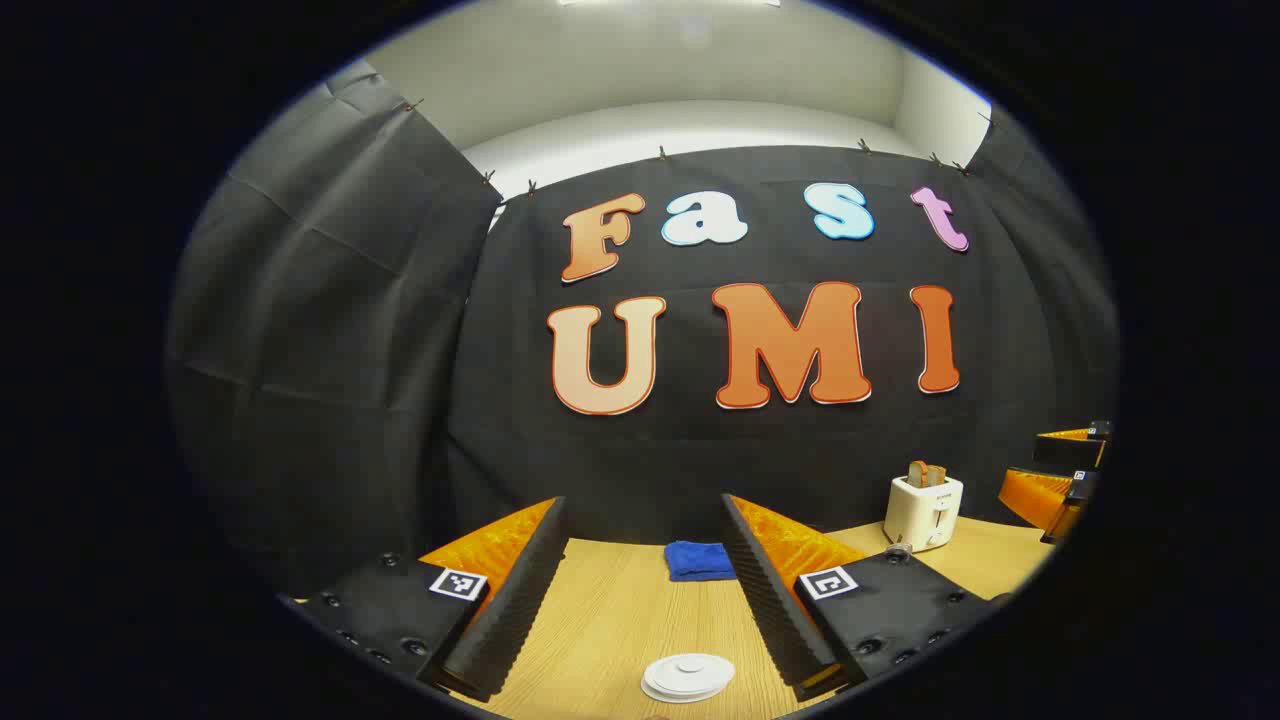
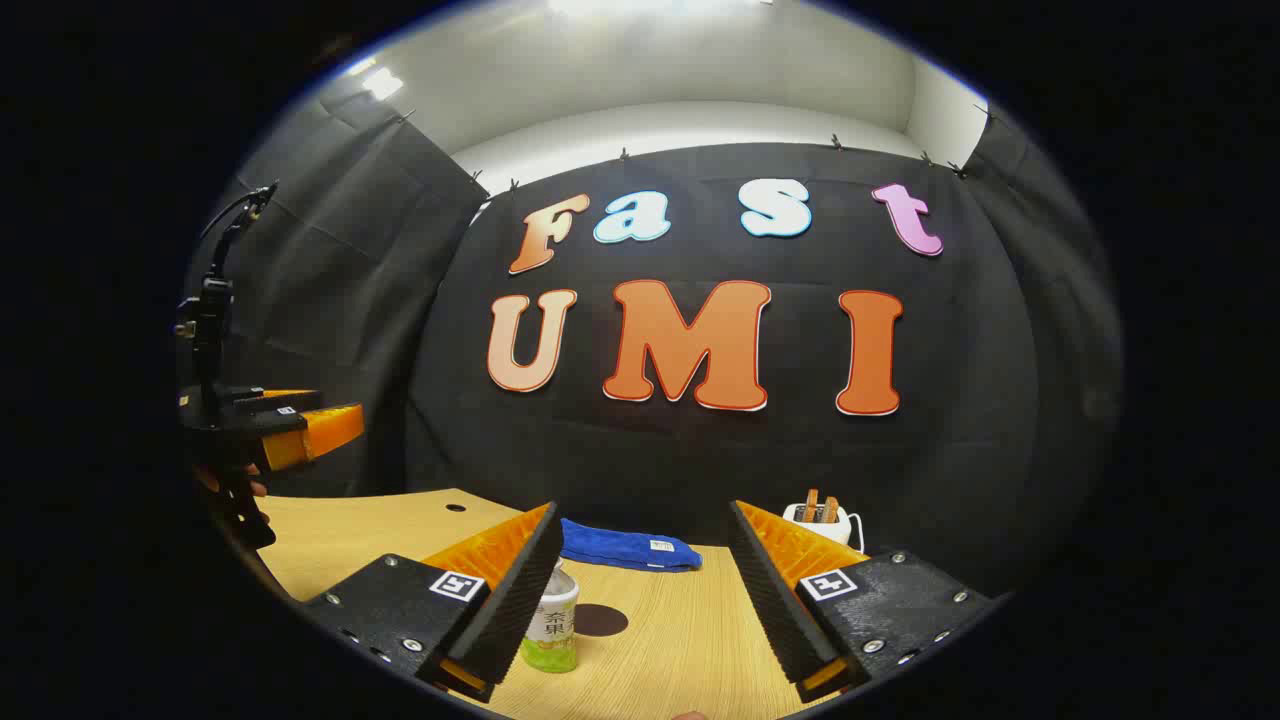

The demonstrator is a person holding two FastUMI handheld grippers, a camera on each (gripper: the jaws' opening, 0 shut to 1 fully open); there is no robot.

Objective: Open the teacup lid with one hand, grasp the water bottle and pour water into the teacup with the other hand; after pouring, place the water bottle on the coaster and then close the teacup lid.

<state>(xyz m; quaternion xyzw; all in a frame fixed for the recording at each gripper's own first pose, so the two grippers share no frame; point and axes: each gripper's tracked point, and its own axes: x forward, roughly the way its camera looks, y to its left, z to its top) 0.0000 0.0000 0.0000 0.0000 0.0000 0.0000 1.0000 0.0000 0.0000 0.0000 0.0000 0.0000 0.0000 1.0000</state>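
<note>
While both grippers hang above the light wooden tabletop (image 1: 620, 620), neither pinches anything. Left gripper (image 1: 645, 590): jaws spread wide, nothing between them but bare wood. White round teacup lid (image 1: 688, 677) sits low in the left gripper view, ahead of and below the gap, nearer the right-hand finger, touching neither. Folded blue cloth (image 1: 699, 560) lies farther back, near the wall, between the finger lines. White toaster with two slices of bread (image 1: 923, 510) stands at the far right of the tabletop.

Right gripper (image 2: 645, 590): jaws spread wide too. Small clear water bottle with a green-and-white label (image 2: 553, 625) stands upright just beside the inner face of the left-hand finger, partly hidden by it; contact cannot be told. Dark round coaster (image 2: 600, 620) lies flat just right of the bottle, inside the gap, apart from both fingers. Blue cloth behind it, toaster behind the right-hand finger.
</note>
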